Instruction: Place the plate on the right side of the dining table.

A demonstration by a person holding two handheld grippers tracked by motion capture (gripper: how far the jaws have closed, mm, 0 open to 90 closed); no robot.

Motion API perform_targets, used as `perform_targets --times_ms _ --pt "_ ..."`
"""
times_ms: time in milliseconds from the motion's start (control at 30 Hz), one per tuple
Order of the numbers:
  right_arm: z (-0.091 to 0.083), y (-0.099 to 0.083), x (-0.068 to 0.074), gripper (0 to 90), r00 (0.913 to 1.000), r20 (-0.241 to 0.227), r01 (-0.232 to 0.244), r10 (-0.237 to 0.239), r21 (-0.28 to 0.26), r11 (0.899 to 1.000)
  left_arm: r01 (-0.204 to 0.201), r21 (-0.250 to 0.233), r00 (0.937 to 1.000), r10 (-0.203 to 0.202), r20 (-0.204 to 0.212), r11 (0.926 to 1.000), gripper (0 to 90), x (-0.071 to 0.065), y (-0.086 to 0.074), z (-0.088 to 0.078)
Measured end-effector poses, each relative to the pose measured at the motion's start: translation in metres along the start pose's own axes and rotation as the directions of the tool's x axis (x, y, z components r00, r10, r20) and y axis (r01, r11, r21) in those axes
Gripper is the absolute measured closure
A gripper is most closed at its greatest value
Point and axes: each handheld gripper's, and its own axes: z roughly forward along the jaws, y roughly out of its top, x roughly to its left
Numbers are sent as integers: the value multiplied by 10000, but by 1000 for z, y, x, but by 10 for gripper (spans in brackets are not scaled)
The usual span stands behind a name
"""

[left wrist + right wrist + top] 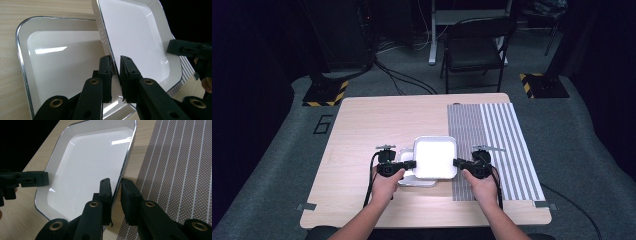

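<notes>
At the centre of the high view, the left gripper (pixel 411 164) and right gripper (pixel 457 162) each have jaws clamped on opposite rims of a white tray (pixel 435 157), above a second tray (pixel 62 72) resting on the table (pixel 377 120).

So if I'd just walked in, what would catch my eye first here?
Probably the bright white tray near the front of the table, pinched on opposite rims by the left gripper and the right gripper. In the left gripper view a second white tray lies on the wood beneath it. To the right, a striped mat covers the tabletop.
</notes>
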Motion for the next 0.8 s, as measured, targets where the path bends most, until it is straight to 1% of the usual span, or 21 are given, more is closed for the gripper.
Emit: perform_targets --times_ms 233,267,300,400,467,500,533,567,733,800 --pt "-5 3 0 792 9999 129 69 -69 -52 10000 -80 -45 10000 80 41 10000 797 -4 2 2" --pt "-6 4 1 791 9998 183 76 -75 -53 10000 -82 -45 9999 82 67 10000 797 -5 3 3" --pt "-7 6 1 792 9997 196 157 -156 -67 9999 8 -96 9999 -7 109 10000 797 -6 3 4" --pt "-10 8 0 793 9996 209 171 -169 -79 9998 -50 -88 9998 52 192 9999 796 -7 4 5" --pt "-13 11 -1 794 9991 345 257 -255 -51 9997 -41 -125 9996 44 265 9999 796 -10 4 7" --pt "-15 12 -2 797 9992 382 134 -134 4 9999 -54 -140 9995 58 296 9999 796 -10 5 8" --pt "-15 12 -2 797 9992 382 134 -134 4 9999 -41 -129 9995 45 320 9999 796 -11 5 9" --pt "-17 12 -5 800 9994 357 -43 43 3 10000 -75 -122 9992 79 381 9999 796 -13 6 10" --pt "-20 13 -10 801 9983 535 -221 211 183 9996 -8 -181 9987 18 510 9998 798 -18 8 16" --pt "-22 14 -12 801 9983 550 -195 184 198 9996 -23 -189 9987 33 516 9998 797 -19 8 18"
